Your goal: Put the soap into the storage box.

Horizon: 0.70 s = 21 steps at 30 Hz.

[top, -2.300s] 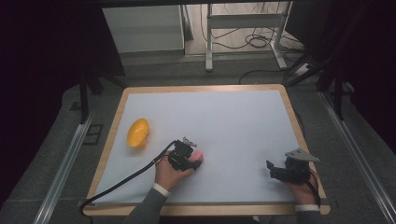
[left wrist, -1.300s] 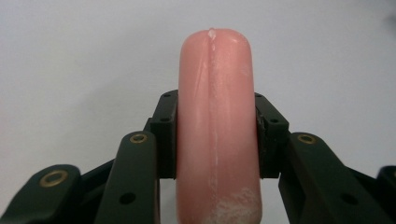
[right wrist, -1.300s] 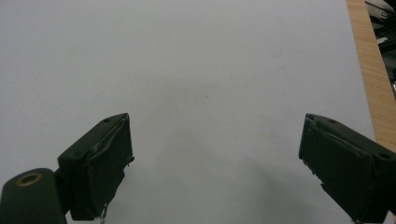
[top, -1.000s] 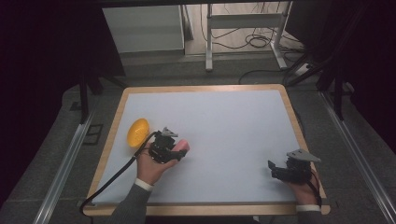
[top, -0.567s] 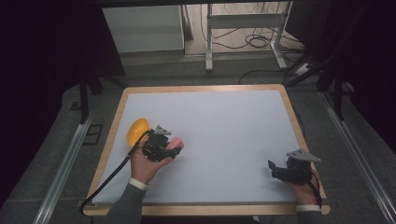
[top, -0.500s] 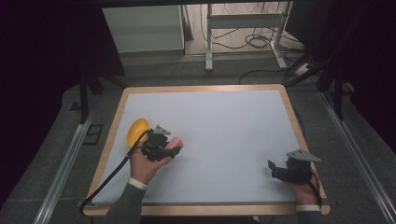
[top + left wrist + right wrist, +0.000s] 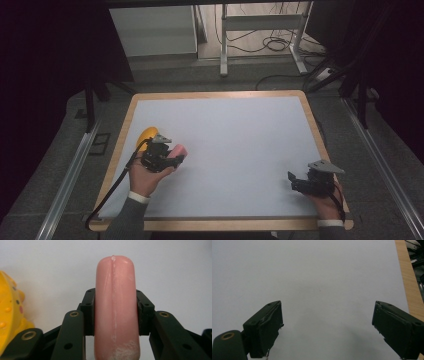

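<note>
We hold the left gripper (image 7: 172, 156) near the table's (image 7: 225, 95) left edge, with its jaws clamped on a pink sausage (image 7: 116, 307). In the left gripper view the two pads press the sausage's flanks at about mid-length, so the rounded tip projects well past the pads. We judge this grip deliberate: a hold at the middle keeps the smooth, slippery casing from pivoting, and the free tip gives a clear leading end for setting it down. In the high view the sausage (image 7: 178, 151) lies roughly level above the white sheet, pointing toward the table's centre.

We rest the right gripper (image 7: 296, 181) near the front right corner, well apart from the work. Its jaws stand wide with nothing between them; the right gripper view looks along them across bare white sheet to the wooden rim (image 7: 405, 275). We judge that it is parked there to keep clear of the left hand (image 7: 147, 177), while remaining ready to assist.

Just beyond the left gripper lies a yellow toy (image 7: 146, 135), close to the left rim. In the left gripper view its dotted yellow surface (image 7: 10, 315) sits beside the left jaw; we cannot tell whether they touch. We judge that the sausage is carried close to the toy in order to place it beside it.

Past the table, the floor carries a desk frame (image 7: 260, 35) and loose cables.
</note>
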Tool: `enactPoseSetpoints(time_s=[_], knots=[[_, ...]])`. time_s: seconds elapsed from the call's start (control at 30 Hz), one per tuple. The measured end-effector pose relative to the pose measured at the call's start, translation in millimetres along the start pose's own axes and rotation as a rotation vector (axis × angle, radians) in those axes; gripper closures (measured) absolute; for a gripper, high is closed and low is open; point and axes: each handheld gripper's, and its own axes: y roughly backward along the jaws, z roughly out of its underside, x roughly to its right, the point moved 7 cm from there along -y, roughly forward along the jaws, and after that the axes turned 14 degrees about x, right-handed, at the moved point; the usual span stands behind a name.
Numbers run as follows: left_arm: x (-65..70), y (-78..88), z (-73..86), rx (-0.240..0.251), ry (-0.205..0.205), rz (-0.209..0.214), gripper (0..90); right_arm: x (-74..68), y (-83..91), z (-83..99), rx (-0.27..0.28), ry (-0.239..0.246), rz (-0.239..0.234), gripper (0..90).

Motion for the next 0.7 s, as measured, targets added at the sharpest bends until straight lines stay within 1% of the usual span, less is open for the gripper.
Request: enactPoseSetpoints(time_s=[0.27,0.37,0.57,0.7], knots=[[-14.3,7.1,-0.8,0.007,0.017,-0.027,59.9,0.1,0.1,-0.3,0.001,-0.001,0.000,9.3],[-17.1,8.6,-2.5,0.017,0.026,-0.031,59.9,0.0,0.0,0.3,-0.002,-0.002,0.000,9.3],[-22.5,11.2,-5.4,0.021,0.033,-0.038,59.9,-0.3,0.2,0.3,-0.002,-0.001,0.001,9.3],[-28.8,14.2,-8.7,0.028,0.039,-0.051,59.9,0.2,0.1,0.6,-0.002,-0.001,0.001,9.3]])
